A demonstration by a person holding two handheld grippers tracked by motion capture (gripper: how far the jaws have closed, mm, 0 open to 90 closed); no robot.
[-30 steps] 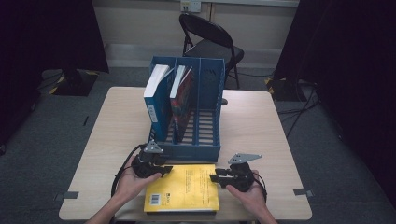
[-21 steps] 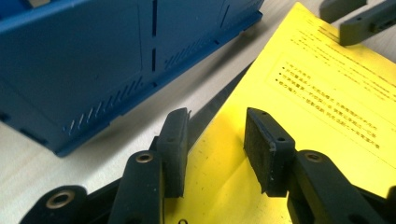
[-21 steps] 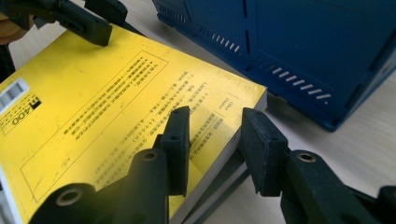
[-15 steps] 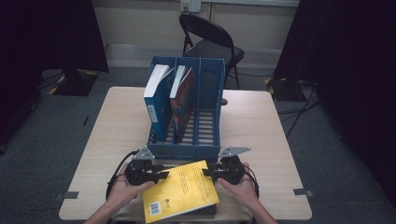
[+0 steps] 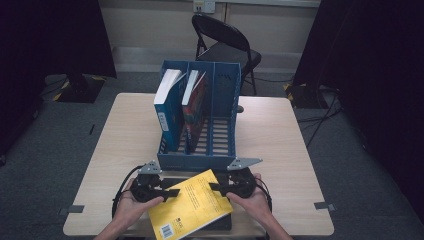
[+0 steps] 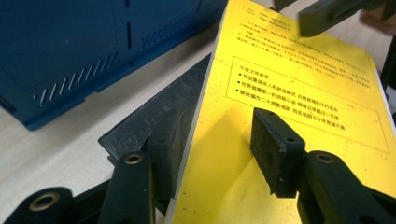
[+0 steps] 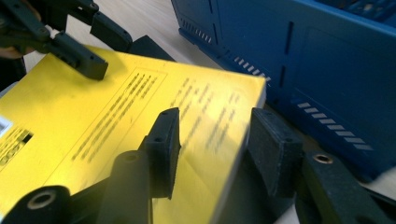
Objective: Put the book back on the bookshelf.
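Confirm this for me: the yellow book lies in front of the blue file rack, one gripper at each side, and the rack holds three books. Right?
Not quite. The rack holds two books, a blue book and a red book, with its right slot empty, as the high view shows. The rest stands: the yellow book lies in front, the left gripper and right gripper at its sides.

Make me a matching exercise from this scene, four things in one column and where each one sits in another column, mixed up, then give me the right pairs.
Things:
1. yellow book
2. blue file rack
3. folding chair
4. blue-spined book

Places:
A. standing in the rack's left compartment
B. on the floor beyond the table's far edge
C. at the table's near edge, between the left gripper and the right gripper
D. on the middle of the table

Pairs: 1-C, 2-D, 3-B, 4-A
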